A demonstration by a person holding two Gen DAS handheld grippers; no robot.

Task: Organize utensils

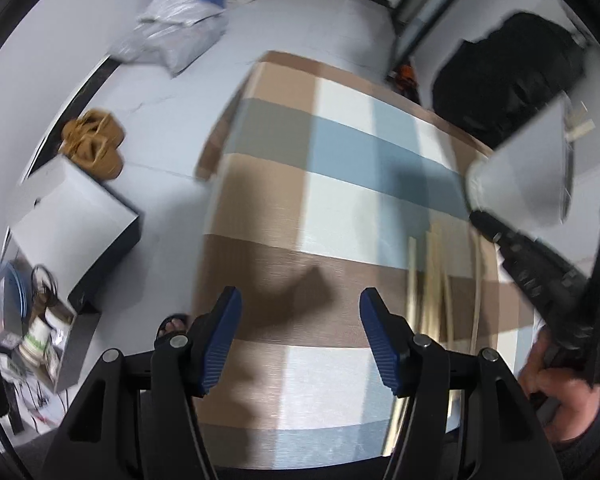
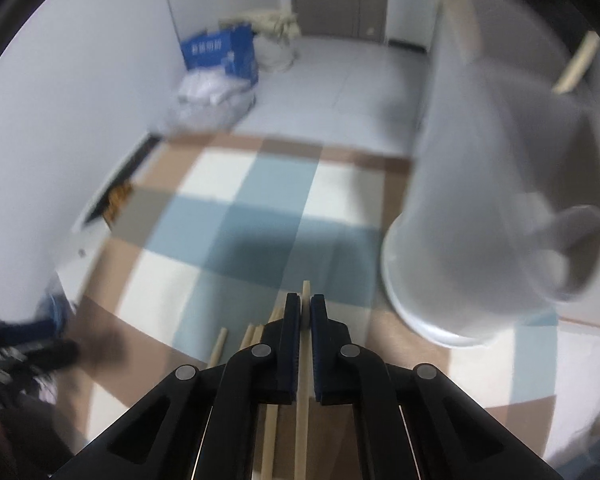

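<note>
My right gripper (image 2: 305, 300) is shut on one pale wooden chopstick (image 2: 302, 432), whose tip pokes out past the pads. Several more chopsticks (image 2: 220, 344) lie loose on the checked cloth just left of it. A white cylindrical holder (image 2: 460, 240) stands close on the right, with chopsticks in the holder (image 2: 576, 64) sticking out of its top. In the left wrist view my left gripper (image 1: 300, 296) hangs open over bare cloth with nothing between its fingers. The loose chopsticks (image 1: 432, 280), the holder (image 1: 520, 172) and the right gripper (image 1: 484, 220) lie to its right.
The table carries a brown, blue and white checked cloth (image 1: 340, 140). On the floor to the left are brown slippers (image 1: 94, 144), a white box (image 1: 72, 220) and a blue box (image 2: 220, 54). A black bag (image 1: 512, 76) sits beyond the table. A hand (image 1: 560, 396) grips the right tool.
</note>
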